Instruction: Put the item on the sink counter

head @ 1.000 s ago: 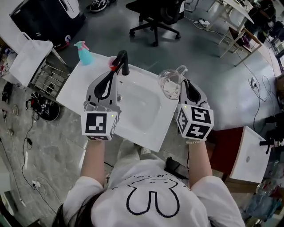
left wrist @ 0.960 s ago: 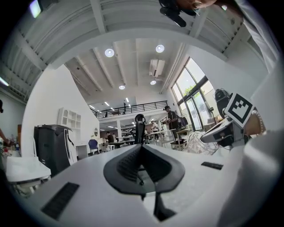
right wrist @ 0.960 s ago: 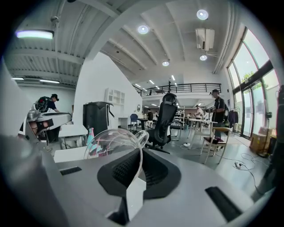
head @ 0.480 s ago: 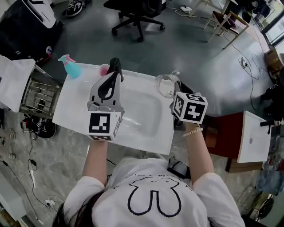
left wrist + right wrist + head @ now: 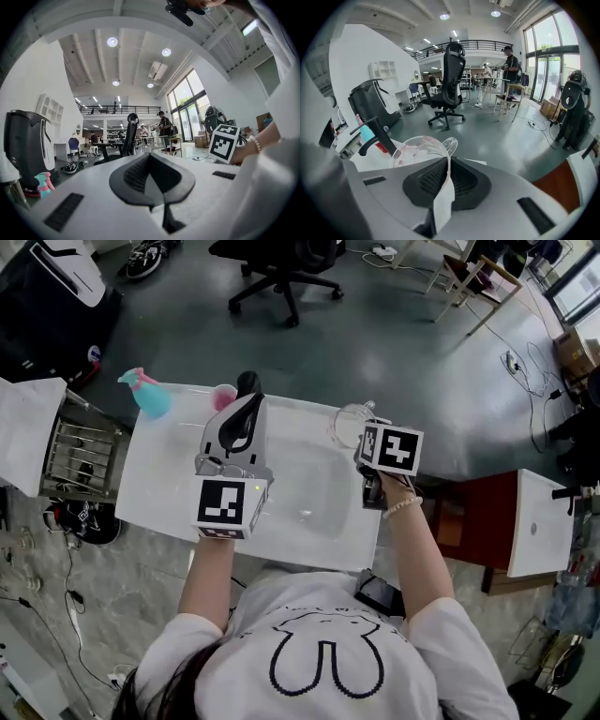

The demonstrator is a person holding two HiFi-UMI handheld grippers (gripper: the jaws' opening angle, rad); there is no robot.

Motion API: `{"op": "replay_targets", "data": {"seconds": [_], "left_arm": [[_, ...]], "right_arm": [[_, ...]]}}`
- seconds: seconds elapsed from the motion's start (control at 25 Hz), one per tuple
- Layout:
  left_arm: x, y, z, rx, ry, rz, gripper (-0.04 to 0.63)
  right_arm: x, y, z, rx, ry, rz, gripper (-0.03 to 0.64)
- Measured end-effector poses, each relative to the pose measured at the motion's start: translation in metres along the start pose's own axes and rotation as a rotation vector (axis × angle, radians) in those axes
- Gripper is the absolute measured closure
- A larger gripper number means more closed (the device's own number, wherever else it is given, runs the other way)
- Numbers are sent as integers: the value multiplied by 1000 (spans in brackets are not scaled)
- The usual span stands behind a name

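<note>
Closest in, the left tongs [image 5: 247, 407] hang over the left side of the white basin [image 5: 305, 486], pads pressed together with nothing between them; the left gripper view shows the same tongs [image 5: 150, 161] meeting at the tips. On the right side of the counter [image 5: 159, 474], the right tongs [image 5: 367, 434] are nearly closed, and the right gripper view shows these tongs [image 5: 446, 165] pinching the thin wall of a clear plastic jug [image 5: 423, 149] at its rim. The pads sit one inside and one outside the wall. From the head view the jug [image 5: 345, 426] sits just beyond the marker cube, at the counter's back right corner beside the basin, with its spout pointing away from the person. Whether its base touches the counter cannot be told. Behind the left tongs stands the black faucet [image 5: 247, 382], with a pink cup [image 5: 223, 397] just to its left. A teal spray bottle [image 5: 148, 395] with a pink trigger is farther left at the back corner. Past the counter, on the grey floor, stands a black office chair [image 5: 281, 268].
</note>
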State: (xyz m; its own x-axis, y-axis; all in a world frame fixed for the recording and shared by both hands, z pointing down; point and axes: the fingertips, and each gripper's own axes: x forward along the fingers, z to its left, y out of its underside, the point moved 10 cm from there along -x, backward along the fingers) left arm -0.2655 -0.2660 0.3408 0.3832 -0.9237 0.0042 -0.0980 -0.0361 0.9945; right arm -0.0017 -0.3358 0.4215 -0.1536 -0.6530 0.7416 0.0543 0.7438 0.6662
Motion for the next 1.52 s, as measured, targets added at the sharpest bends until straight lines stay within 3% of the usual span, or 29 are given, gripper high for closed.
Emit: {"op": "replay_targets", "data": {"seconds": [0.56,0.76,1.28,1.52], "left_arm": [[15,13,16,-43,50,15,586],[15,18,18,-48,64,18,586],[19,29,25,-71,111,32,586],[20,36,25,-99,140,28,586]], "right_arm": [[47,10,13,12,100,121,577],[57,14,11,61,106,145,577],[64,15,7,170,121,140,575],[63,16,7,156,98,89,574]]}}
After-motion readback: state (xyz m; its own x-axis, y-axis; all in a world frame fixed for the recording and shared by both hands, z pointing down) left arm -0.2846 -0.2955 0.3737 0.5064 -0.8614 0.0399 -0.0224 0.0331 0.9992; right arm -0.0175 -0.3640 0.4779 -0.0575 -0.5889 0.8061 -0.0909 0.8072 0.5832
